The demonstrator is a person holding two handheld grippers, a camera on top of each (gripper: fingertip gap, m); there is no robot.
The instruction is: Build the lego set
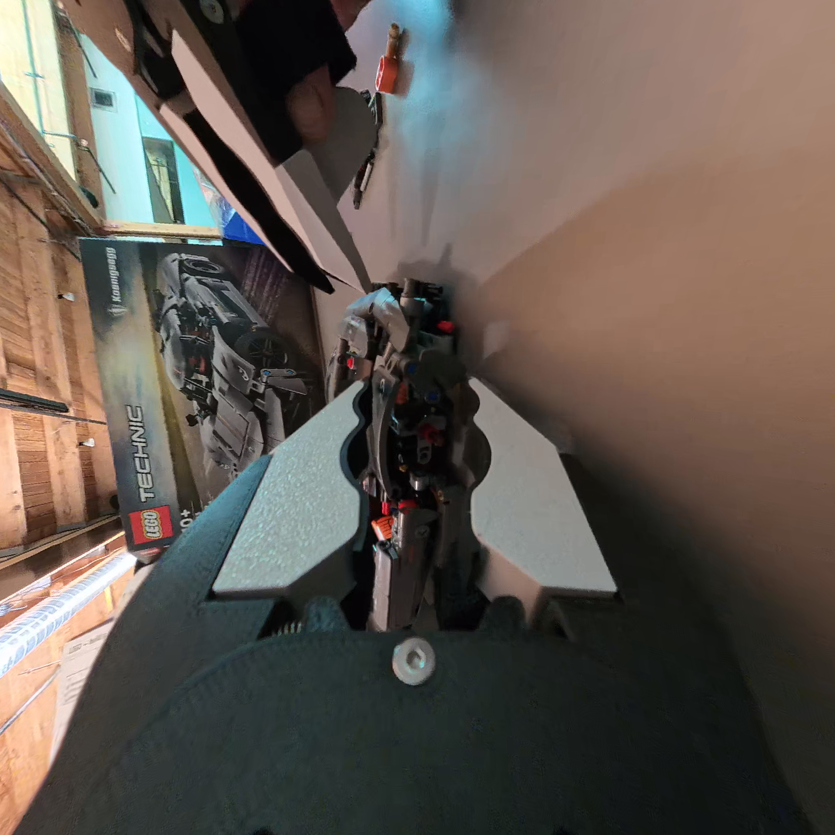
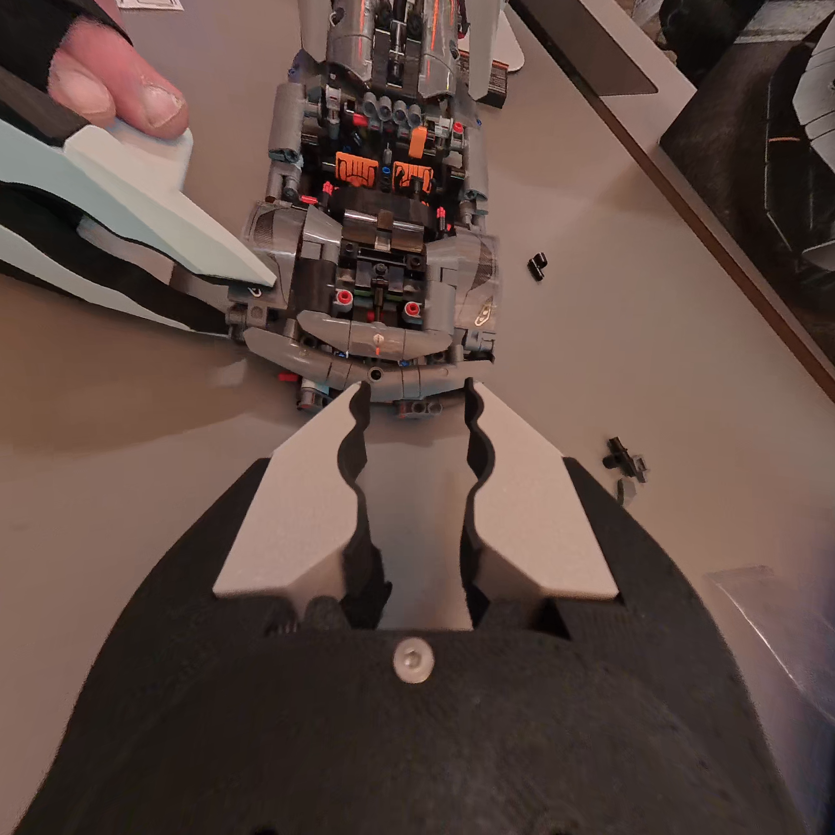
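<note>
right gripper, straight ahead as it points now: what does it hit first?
Most likely the grey curved bumper at the near end of the lego car; the right gripper, jaws open and empty, points right at it. Depth is unclear.

Grey model car (image 2: 370, 253) blocks straight ahead; other gripper (image 2: 135, 235) touches car's left flank. Right flank open; small black pieces (image 2: 537, 265) scattered on table (image 2: 610, 352).

- The left tool (image 1: 418, 384) has its jaws closed around a grey toy car (image 1: 409, 406).
- The other tool (image 1: 343, 275) touches the car's far end.
- A set box (image 1: 189, 384) stands behind on the table (image 1: 632, 226).
</note>
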